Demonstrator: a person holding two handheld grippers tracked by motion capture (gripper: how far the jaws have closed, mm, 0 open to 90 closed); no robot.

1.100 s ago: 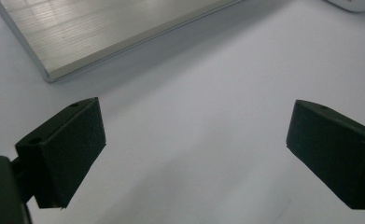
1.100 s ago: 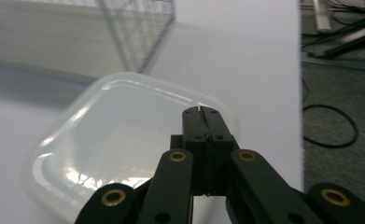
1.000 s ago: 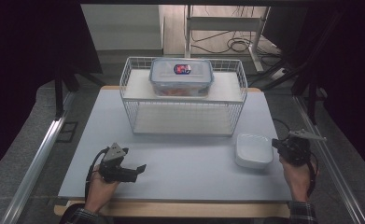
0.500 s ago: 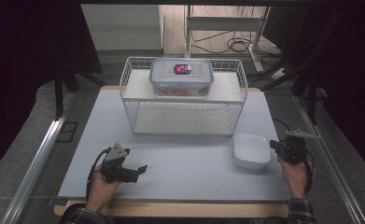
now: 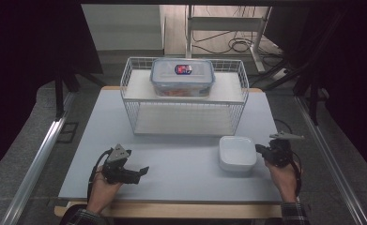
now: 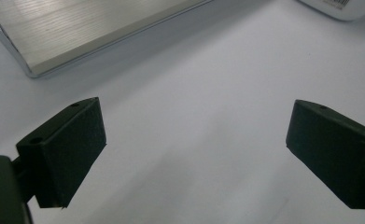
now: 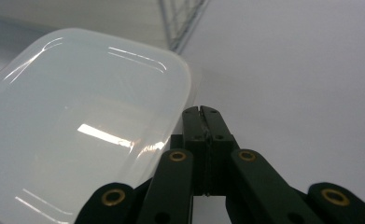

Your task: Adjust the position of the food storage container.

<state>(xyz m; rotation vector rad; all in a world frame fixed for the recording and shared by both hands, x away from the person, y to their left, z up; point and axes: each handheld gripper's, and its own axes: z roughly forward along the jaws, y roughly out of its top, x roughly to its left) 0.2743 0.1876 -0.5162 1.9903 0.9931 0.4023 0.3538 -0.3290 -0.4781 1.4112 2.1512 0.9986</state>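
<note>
- My right gripper (image 5: pixel 260 150): jaws clenched together, nothing between them, tips against the white container's (image 5: pixel 237 153) edge.
- My left gripper (image 5: pixel 141 171): jaws released wide over the bare table (image 5: pixel 186 159).

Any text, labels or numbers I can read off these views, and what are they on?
None can be read.
Red and blue sticker on the lidded container in the wire rack: too small and blurred.
Barcode strip on the white container: cut off, unreadable.
</note>
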